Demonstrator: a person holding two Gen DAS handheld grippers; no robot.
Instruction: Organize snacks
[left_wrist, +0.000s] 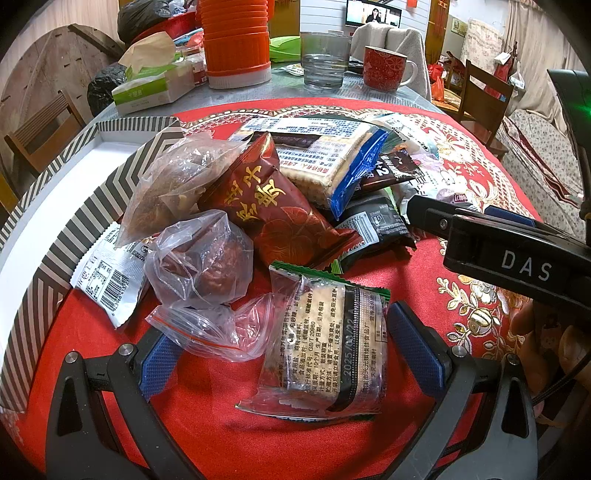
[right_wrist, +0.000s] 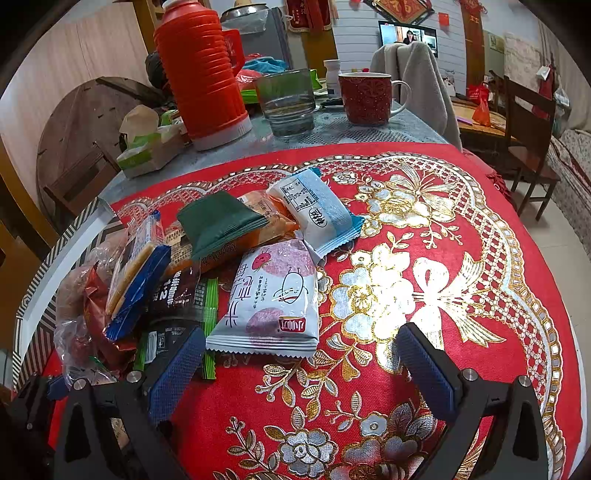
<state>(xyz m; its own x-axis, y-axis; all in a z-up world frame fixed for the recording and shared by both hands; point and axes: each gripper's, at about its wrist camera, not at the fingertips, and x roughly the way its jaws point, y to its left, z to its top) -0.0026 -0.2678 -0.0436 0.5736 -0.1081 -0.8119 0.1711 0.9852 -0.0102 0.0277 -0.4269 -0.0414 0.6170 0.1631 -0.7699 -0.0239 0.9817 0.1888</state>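
Observation:
A heap of snack packets lies on the red and gold cloth (right_wrist: 388, 280). In the left wrist view my left gripper (left_wrist: 280, 350) is open, its blue pads either side of a clear green-edged biscuit packet (left_wrist: 325, 347) that lies flat. Behind it are a dark red packet (left_wrist: 269, 206), clear bags of nuts (left_wrist: 199, 258) and a blue cracker packet (left_wrist: 332, 162). A striped box with a white inside (left_wrist: 74, 184) lies at the left. My right gripper (right_wrist: 295, 369) is open and empty above the cloth, beside a white and pink packet (right_wrist: 273, 295).
At the back of the table stand an orange thermos (right_wrist: 199, 74), a glass (right_wrist: 286, 103), a red mug (right_wrist: 365, 98) and a tissue box (left_wrist: 151, 88). Wooden chairs (right_wrist: 528, 122) stand at the right. The right gripper's body (left_wrist: 498, 243) crosses the left wrist view.

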